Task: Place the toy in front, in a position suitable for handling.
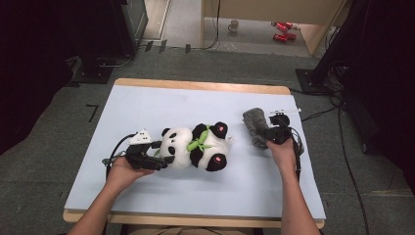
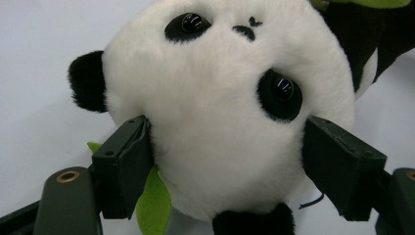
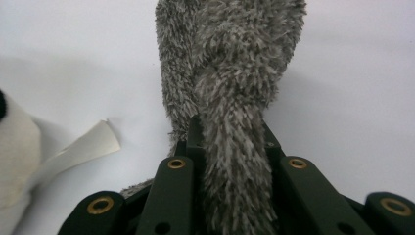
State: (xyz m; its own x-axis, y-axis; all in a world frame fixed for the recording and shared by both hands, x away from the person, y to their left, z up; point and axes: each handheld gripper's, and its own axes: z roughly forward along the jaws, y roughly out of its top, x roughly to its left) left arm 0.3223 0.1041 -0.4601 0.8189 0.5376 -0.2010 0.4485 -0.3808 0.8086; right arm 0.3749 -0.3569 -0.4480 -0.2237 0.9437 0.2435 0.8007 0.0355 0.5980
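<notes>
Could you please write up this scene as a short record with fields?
Surface: pale blue mat on a wooden table
Panda toy: lies on the mat, green leaves at its neck
Left claw: jaws stand on either side of the panda's head, pressing its fur
Grey fluffy cloth: on the mat to the right of the panda
Right claw: shut on the grey fluffy cloth
White tag: sticks out from the panda toward the cloth
</notes>
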